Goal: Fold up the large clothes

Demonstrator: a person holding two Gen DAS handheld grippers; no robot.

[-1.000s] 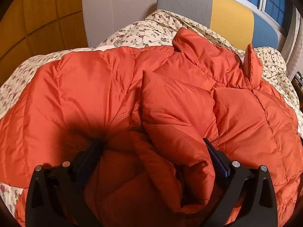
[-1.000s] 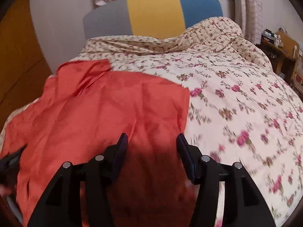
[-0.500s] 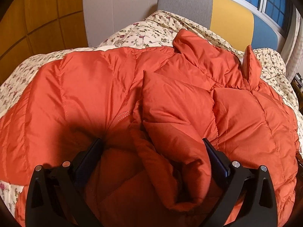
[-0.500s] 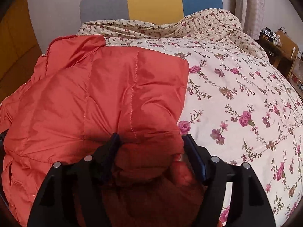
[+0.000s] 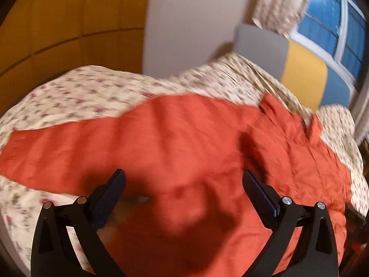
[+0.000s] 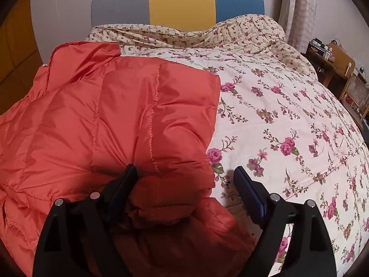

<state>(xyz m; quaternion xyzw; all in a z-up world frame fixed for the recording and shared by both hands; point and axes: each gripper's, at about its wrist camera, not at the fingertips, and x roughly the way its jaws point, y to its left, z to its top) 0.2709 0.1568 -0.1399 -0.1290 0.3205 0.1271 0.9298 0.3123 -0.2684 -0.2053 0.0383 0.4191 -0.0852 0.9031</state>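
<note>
An orange quilted puffer jacket [image 6: 110, 120] lies on a floral bedspread [image 6: 288, 120]. In the right wrist view its folded edge runs down the middle of the bed. My right gripper [image 6: 184, 180] is open, with a bunched fold of the jacket [image 6: 170, 198] between its jaws. In the left wrist view the jacket [image 5: 184, 143] is blurred and spread across the bed [image 5: 80, 92]. My left gripper [image 5: 183, 184] is open just above it, with nothing held.
A grey, yellow and blue headboard [image 6: 180, 2] stands at the far end of the bed. A wooden desk and chair [image 6: 339, 69] stand at the right. Yellow wall panels [image 5: 57, 23] and a window [image 5: 332, 30] lie beyond the bed.
My left gripper has lifted and swung back from the jacket; the folded sleeve no longer sits between its jaws. My right gripper has moved in low over the jacket's edge.
</note>
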